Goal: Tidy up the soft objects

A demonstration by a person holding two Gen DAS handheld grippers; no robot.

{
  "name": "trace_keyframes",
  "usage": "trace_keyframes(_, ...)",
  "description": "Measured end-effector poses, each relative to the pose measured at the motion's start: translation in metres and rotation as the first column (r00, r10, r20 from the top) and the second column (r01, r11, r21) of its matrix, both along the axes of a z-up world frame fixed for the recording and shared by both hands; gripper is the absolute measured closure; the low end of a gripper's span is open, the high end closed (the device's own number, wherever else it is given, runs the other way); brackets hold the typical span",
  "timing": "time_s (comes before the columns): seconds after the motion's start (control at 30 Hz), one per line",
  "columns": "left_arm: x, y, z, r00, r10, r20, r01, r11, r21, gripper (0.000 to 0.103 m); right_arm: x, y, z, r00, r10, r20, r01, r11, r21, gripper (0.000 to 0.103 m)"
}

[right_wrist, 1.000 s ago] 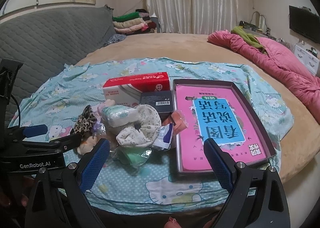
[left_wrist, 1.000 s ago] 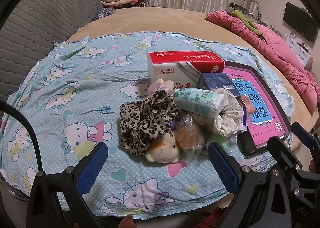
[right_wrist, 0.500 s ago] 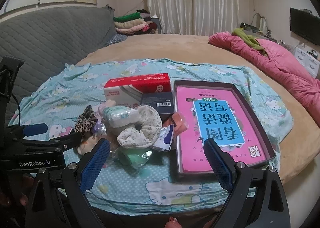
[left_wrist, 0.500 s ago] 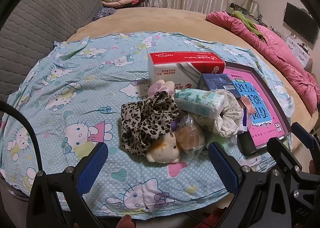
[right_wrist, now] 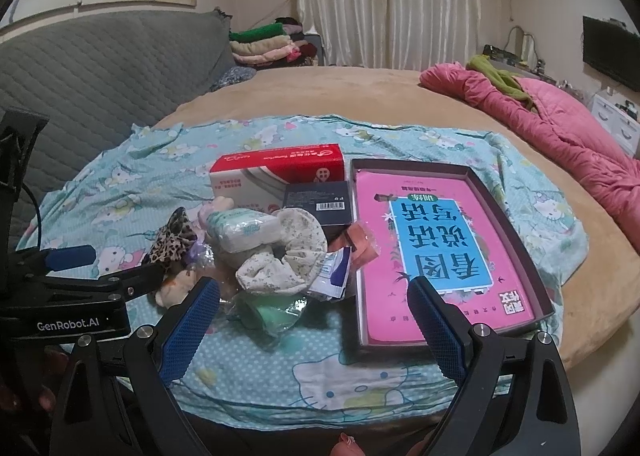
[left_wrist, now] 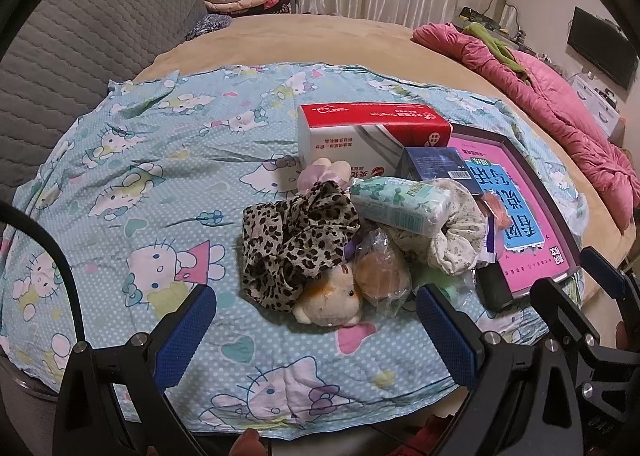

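Both grippers hang at the near edge of the bed, above a blue cartoon-print sheet [left_wrist: 160, 160] — neither touches anything. The left gripper [left_wrist: 316, 330] has its jaws spread wide and empty, the blue pads framing the pile from the near side. The right gripper [right_wrist: 314, 322] is likewise wide open and empty, its left pad low over the pile's near edge and its right pad over the tray [right_wrist: 516, 224].

The soft things sit in one heap in the middle of the sheet. A leopard scrunchie [left_wrist: 298, 242] lies at the heap's left, with a small plush toy [left_wrist: 330, 298] touching its near side. Just right of the toy is a clear bag [left_wrist: 382, 274] holding something round and brownish. A floral scrunchie [right_wrist: 288, 252] sits at the heap's right, with a tissue pack [right_wrist: 244, 230] resting on top of it. A green item in plastic wrap [right_wrist: 272, 310] lies at the near edge, and a pale pink plush piece [left_wrist: 326, 172] peeks out behind the leopard scrunchie.

Behind the heap stands a red-and-white box [left_wrist: 368, 136], with a dark box [right_wrist: 318, 202] leaning beside it. The tray, to the right, holds a pink book [right_wrist: 436, 244] lying flat. A pink quilt [right_wrist: 560, 128] is bunched at the far right of the bed.
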State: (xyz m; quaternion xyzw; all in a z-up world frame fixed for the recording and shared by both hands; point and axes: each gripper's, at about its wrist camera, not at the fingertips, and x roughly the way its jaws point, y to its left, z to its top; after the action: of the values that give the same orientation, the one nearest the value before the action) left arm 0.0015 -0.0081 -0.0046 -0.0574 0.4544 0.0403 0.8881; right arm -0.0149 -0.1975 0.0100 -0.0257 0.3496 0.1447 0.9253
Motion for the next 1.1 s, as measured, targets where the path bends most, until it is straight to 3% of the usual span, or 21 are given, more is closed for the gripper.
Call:
trace_keyframes(0.57, 0.003, 0.024, -0.012, 0.999, 0.043, -0.012, -0.043, 0.997, -0.061, 0.002, 0.008, 0.019, -0.004, 0.999, 0.05, 0.011, -0.05, 0.998, -0.041, 0.008)
trace_keyframes(0.87, 0.009, 0.065, -0.026, 0.993, 0.116, -0.022, -0.118, 0.982, -0.145, 0.002, 0.035, 0.035, -0.009, 0.994, 0.106, -0.016, -0.107, 0.993, -0.05, 0.008)
trace_keyframes(1.1, 0.02, 0.08, -0.033, 0.995, 0.097, 0.028, -0.088, 0.971, -0.221, 0.002, 0.055, 0.056, -0.014, 0.979, 0.199, -0.033, -0.201, 0.976, -0.077, 0.008)
